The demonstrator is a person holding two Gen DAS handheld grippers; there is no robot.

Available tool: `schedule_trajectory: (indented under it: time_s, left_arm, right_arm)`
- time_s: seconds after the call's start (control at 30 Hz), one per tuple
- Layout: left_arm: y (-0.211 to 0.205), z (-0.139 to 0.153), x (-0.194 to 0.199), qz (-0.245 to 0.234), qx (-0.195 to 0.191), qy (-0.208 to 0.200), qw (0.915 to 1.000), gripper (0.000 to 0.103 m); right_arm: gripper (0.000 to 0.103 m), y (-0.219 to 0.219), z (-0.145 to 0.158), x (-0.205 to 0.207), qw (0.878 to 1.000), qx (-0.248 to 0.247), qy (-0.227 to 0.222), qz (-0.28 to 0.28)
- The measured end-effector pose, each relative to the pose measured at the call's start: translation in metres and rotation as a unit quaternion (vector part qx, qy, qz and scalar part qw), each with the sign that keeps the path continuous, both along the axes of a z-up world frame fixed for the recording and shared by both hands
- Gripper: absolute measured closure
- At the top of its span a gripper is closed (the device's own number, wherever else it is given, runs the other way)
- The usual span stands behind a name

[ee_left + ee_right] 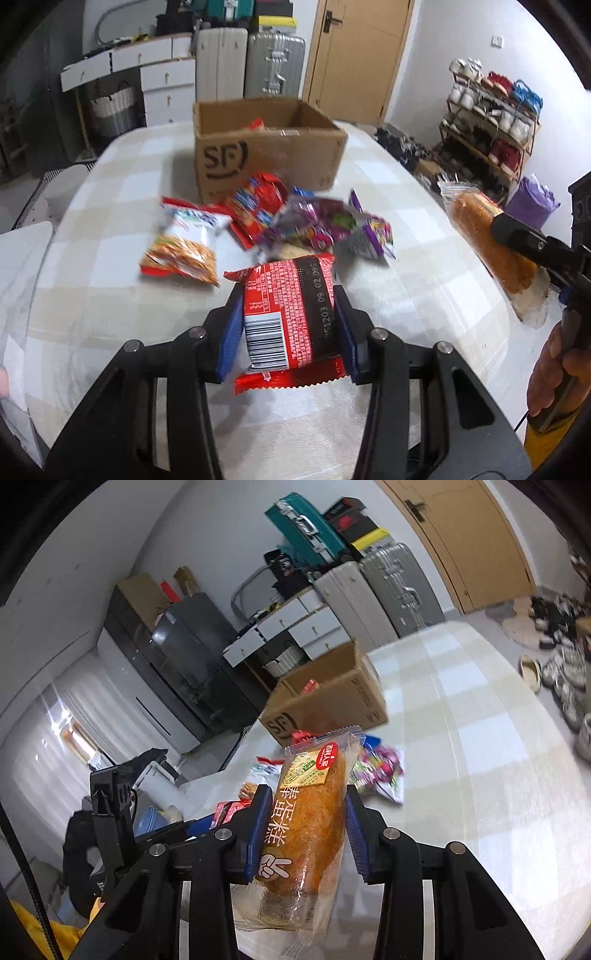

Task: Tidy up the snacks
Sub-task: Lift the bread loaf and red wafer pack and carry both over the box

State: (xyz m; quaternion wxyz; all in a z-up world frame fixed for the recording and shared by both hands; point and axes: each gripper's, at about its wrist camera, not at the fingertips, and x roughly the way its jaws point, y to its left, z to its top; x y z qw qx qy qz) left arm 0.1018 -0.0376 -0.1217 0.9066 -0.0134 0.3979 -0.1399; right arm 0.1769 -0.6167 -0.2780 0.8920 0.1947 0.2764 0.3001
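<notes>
My left gripper [288, 295] is shut on a red snack packet [291, 317] with a barcode, held above the checked table [110, 314]. My right gripper [306, 805] is shut on a long orange cake bar in clear wrap [310, 823]; the same cake bar [491, 251] shows at the right of the left wrist view, lifted off the table. An open cardboard box [266, 155] stands at the far side with a snack inside. Between it and me lies a heap of packets: an orange one [181, 254], a red one [255, 206] and purple ones [325, 225].
Suitcases [273, 66] and white drawers [166, 77] stand behind the table beside a wooden door [354, 51]. A shoe rack [491, 122] is at the right. A person's hand [557, 373] holds the right gripper's handle.
</notes>
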Motion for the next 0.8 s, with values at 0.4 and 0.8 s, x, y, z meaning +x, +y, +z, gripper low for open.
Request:
schedule_trajectory:
  time_s: [0.4, 0.8]
  left_arm:
    - [0.044, 0.076, -0.004, 0.015, -0.014, -0.076, 0.9969, 0.061]
    - [0.073, 0.154, 0.030, 0.012, -0.041, -0.101, 0.9940, 0.061]
  right_arm:
    - [0.064, 0.028, 0.089, 0.010, 0.996, -0.007, -0.079, 0.030]
    - [0.064, 0.053, 0.156, 0.049, 0.991, 0.007, -0.126, 0.048]
